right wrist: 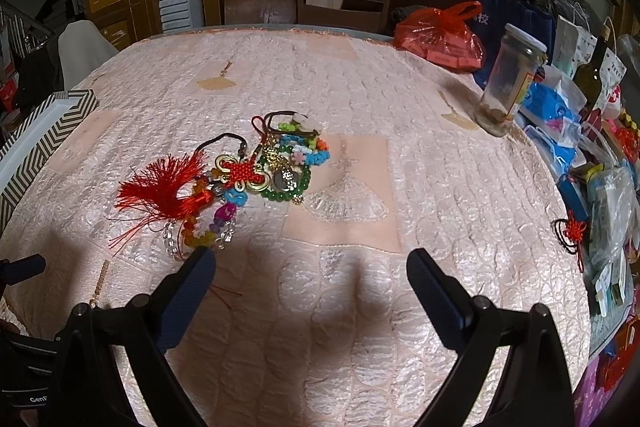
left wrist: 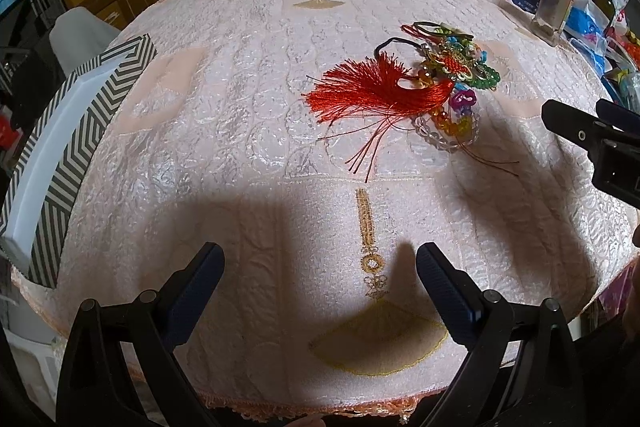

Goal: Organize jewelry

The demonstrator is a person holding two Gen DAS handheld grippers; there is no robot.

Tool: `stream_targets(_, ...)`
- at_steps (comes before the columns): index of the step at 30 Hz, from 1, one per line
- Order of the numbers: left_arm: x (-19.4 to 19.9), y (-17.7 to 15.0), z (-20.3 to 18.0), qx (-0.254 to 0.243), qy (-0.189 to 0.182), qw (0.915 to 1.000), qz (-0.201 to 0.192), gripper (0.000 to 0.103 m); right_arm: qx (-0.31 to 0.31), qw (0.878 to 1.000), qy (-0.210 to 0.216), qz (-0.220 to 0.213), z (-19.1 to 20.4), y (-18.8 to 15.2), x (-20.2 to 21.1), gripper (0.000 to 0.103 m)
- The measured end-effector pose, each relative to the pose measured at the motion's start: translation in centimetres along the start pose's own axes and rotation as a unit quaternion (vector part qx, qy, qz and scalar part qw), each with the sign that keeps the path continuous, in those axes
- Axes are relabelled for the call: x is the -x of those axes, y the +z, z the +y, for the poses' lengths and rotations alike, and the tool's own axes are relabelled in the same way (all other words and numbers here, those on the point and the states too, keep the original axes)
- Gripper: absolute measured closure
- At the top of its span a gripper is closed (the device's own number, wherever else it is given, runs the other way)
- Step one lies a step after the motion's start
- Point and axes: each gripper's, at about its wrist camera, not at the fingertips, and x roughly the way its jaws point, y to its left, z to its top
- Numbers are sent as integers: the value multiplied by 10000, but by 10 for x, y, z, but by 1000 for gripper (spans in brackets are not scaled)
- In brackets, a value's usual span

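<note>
Worktop under a pink embroidered cloth, the task apparently not yet begun. The chevron-striped box lies at the left edge, well apart from the jewelry; its white interior shows nothing inside, as far as can be seen. Far right, a bank of clutter: red plastic bag, glass jar, dark bottle and assorted packets, with a small red knot charm at its near fringe. At centre, the jewelry pile remains a single tangle: red tassel with a Chinese knot, green bead bracelet, clear and amber bead bracelet, black cords. Every piece is still to be separated; interlaced cords and loose tassel threads are the likely hindrance. Left gripper and right gripper hover near the front edge, jaws apart and empty.
</note>
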Motion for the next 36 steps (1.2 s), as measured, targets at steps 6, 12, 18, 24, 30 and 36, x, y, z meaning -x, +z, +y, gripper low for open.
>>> stream_targets(6, -1, -3, 0, 18, -5, 10000, 12, 6, -6, 10000, 1, -3, 0, 0, 0, 5)
stream_targets(12, 0, -2, -1, 10, -1, 10000, 24, 6, -13, 10000, -7, -13, -1, 1, 1, 5)
stream_targets(18, 1, -2, -1, 5, -2, 10000, 26, 6, -18, 10000, -22, -18, -2, 0, 1, 5)
stream_targets(24, 1, -1, -1, 7, 0, 10000, 32, 6, -14, 10000, -29, -13, -2, 0, 1, 5)
stream_targets(30, 1, -2, -1, 10, 6, 10000, 31, 6, -48, 10000, -2, -19, -3, 0, 1, 5)
stream_targets(36, 1, -2, -1, 8, 1, 10000, 41, 6, -105, 9999, 108, 25, -4, 1, 0, 5)
